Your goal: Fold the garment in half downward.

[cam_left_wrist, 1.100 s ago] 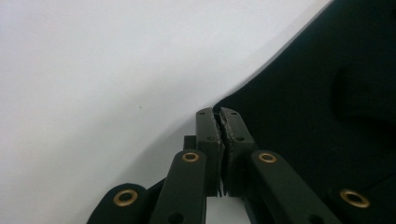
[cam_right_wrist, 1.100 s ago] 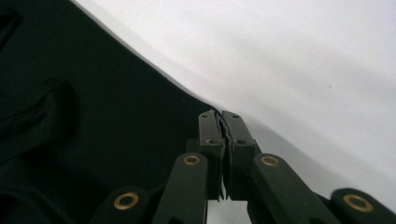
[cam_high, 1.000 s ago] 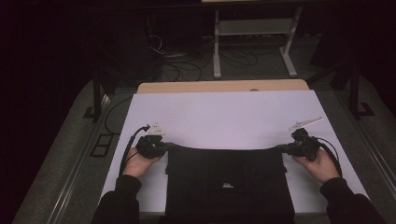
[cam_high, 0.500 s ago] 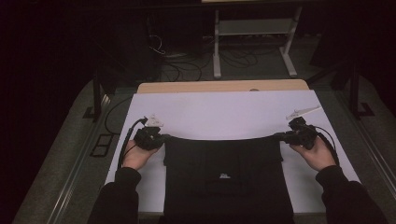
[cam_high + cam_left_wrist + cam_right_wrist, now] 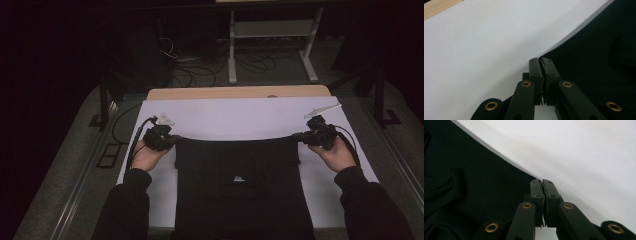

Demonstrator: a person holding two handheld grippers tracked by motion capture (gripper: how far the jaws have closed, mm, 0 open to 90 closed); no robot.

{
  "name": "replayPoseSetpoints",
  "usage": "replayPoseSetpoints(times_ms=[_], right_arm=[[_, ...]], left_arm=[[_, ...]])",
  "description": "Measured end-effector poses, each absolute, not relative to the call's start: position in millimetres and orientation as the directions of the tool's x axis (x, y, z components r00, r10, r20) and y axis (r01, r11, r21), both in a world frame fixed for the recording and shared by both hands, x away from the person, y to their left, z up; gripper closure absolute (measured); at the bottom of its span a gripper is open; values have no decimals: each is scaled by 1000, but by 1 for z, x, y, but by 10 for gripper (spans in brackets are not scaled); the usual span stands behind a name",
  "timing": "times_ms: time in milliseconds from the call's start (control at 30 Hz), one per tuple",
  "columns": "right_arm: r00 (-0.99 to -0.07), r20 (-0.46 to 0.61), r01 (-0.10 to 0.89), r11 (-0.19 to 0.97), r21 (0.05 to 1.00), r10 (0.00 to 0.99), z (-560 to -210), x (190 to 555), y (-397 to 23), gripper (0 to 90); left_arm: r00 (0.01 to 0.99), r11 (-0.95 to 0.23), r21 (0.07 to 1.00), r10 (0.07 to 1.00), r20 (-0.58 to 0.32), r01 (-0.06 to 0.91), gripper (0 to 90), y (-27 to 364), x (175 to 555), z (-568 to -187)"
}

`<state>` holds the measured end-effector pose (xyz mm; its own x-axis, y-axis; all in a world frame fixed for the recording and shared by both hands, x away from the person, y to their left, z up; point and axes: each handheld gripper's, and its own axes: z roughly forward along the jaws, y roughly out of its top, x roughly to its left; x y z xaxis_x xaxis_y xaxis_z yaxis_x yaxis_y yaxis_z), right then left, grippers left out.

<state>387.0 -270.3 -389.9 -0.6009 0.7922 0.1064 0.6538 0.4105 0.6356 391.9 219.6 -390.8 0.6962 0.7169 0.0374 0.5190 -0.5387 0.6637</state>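
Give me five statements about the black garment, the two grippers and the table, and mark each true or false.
1. Both grippers are shut on the black garment. True: the left gripper and the right gripper each pinch a corner of its far edge.
2. The garment is bunched in a heap at the table's far end. False: it is spread between the two hands, its far edge stretched taut.
3. The table has a white surface. True.
4. The left gripper stands wide open over bare table. False: its jaws are pressed together on fabric.
5. A small white label shows on the garment. True, near its middle in the high view.
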Motion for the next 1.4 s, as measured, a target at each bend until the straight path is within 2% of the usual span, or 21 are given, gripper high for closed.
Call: replayPoseSetpoints(times_ms=[533, 1400], right_arm=[[-567, 99, 674, 392, 627, 818, -382, 404, -270, 860], [-532, 60, 671, 377, 639, 844, -357, 431, -264, 860]], left_arm=[[684, -559, 631, 727, 61, 538, 862, 212, 414, -375], [675, -577, 628, 730, 109, 522, 861, 205, 439, -344]])
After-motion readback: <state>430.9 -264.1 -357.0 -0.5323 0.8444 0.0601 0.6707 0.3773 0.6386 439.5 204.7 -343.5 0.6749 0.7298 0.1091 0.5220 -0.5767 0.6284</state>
